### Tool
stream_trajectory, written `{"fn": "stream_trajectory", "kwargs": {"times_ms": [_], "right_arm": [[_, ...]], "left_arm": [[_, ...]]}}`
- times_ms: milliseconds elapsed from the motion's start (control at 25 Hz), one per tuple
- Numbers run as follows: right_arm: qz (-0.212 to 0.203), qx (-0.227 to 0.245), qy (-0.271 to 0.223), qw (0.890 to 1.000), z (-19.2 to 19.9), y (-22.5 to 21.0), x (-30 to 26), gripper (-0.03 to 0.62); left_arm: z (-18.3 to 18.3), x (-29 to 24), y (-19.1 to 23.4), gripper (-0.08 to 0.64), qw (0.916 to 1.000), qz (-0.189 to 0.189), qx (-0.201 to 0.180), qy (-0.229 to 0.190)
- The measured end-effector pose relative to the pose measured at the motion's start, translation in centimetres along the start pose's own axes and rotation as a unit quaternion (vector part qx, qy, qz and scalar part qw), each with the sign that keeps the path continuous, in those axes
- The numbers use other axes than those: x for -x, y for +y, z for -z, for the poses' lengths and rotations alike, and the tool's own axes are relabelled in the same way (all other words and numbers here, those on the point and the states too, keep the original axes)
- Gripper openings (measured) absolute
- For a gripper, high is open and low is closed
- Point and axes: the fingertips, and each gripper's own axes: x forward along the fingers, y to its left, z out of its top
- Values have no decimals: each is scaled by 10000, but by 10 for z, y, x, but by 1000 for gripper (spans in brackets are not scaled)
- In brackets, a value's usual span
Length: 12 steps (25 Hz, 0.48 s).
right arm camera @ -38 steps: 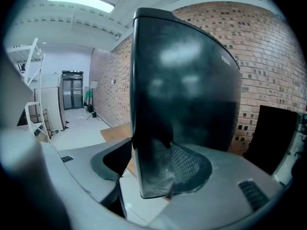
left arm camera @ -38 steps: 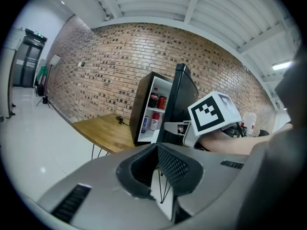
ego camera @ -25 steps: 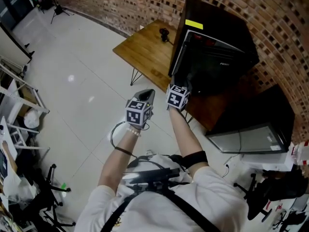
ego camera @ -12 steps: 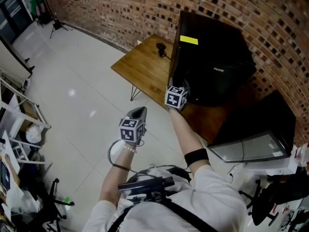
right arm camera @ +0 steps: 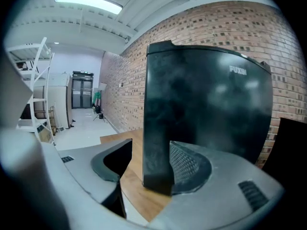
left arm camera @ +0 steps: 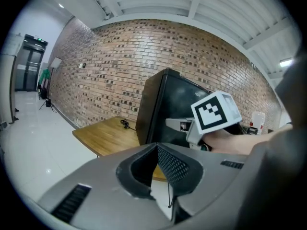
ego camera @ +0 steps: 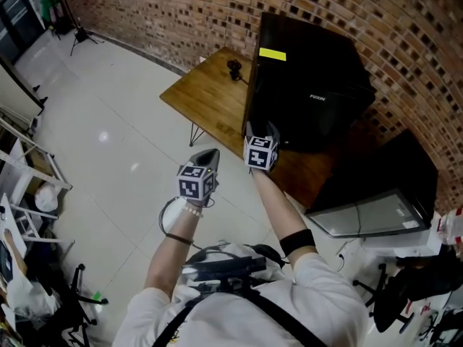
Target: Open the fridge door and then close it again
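The black fridge (ego camera: pixel 311 85) stands on a wooden table (ego camera: pixel 206 96) against the brick wall, its door shut and a yellow sticker (ego camera: pixel 272 54) on top. My right gripper (ego camera: pixel 259 130) is at the door's left front edge. In the right gripper view the fridge (right arm camera: pixel 206 109) fills the middle and its door edge stands between the wide jaws of the right gripper (right arm camera: pixel 146 169), which have just been opening; a gap shows beside the left pad. My left gripper (ego camera: pixel 209 155) hangs over the floor, shut and empty. In its own view the left gripper (left arm camera: pixel 156 152) faces the fridge (left arm camera: pixel 160 104).
A small black object (ego camera: pixel 234 67) lies on the table's far end. A second dark cabinet (ego camera: pixel 383 186) stands to the fridge's right. White shelving (ego camera: pixel 29 157) lines the left side, and pale tiled floor (ego camera: pixel 108 121) spreads between it and the table.
The fridge door, ajar a second ago, has swung shut. My right gripper went with its edge toward the fridge. The left gripper drifted slightly but stays shut.
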Motion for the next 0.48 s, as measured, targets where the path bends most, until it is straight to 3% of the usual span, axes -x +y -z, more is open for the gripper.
{"fn": "stream_trajectory", "kwargs": {"times_ms": [160,320,480], "right_arm": [[-473,-211,127,9986,20,-13,55,212],[-618,-371,200,9972,35,-53,109,160],[-675,-647,224,9954,55,-97,162,21]], "left_arm": [[-4,-3,-27,0,9998,178,-59,-46],[3,-5,-62,0,9996,270,-85,-67],[22,-5,-101,0,9996,269,-32,-123]]}}
